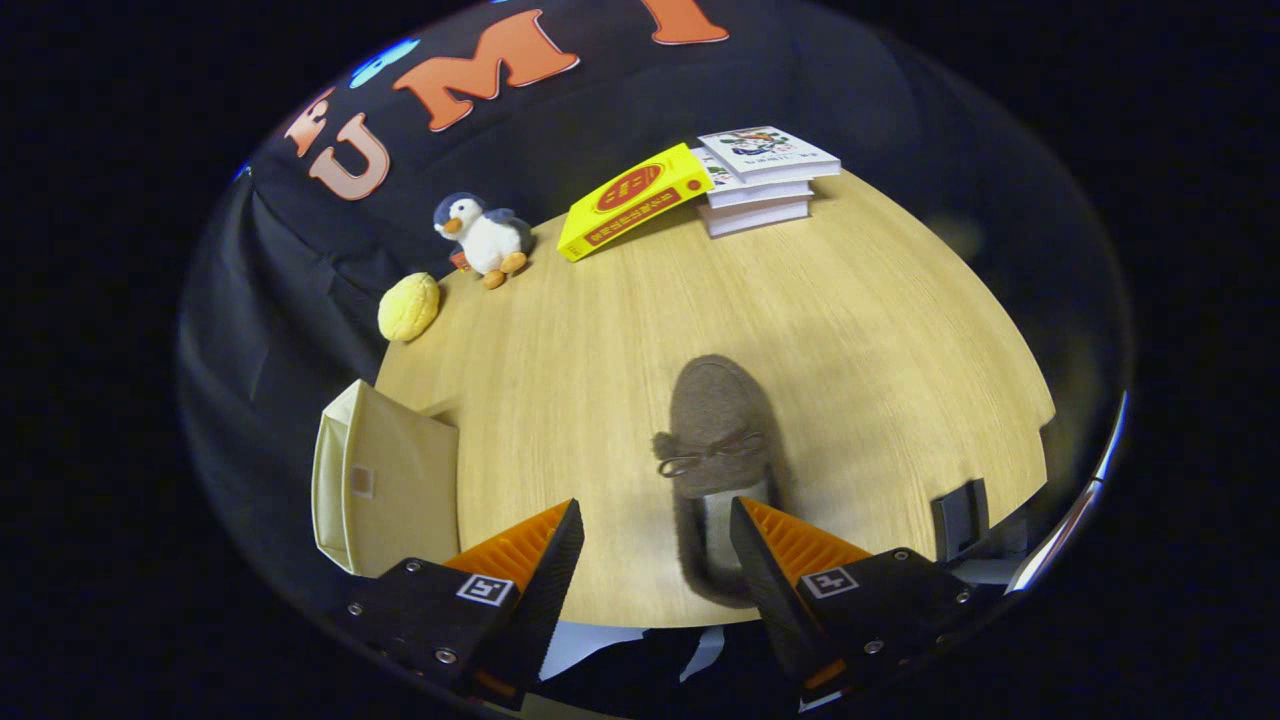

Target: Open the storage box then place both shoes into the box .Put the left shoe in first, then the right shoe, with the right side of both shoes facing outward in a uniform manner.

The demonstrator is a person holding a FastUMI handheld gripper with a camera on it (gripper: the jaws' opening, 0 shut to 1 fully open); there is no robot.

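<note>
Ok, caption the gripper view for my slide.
Open gripper over wooden table, brown shoe by its right finger, cream storage box left.

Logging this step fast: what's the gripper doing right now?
Gripper: jaws open, holding nothing; the brown shoe lies by the right jaw, ungrasped.

A pale wood tabletop (850, 330) lies under my fingers (655, 525), which stand spread apart with nothing between them. A brown fuzzy shoe (718, 440) with a small bow rests on it, heel by my right finger, toe pointing away. To my left sits a cream storage box (385, 490) at the table's edge. Farther off along the far edge lie a yellow round thing (408, 307), a toy penguin (485, 238), a yellow book (632, 200) leaning on a stack of books (765, 180).
</note>
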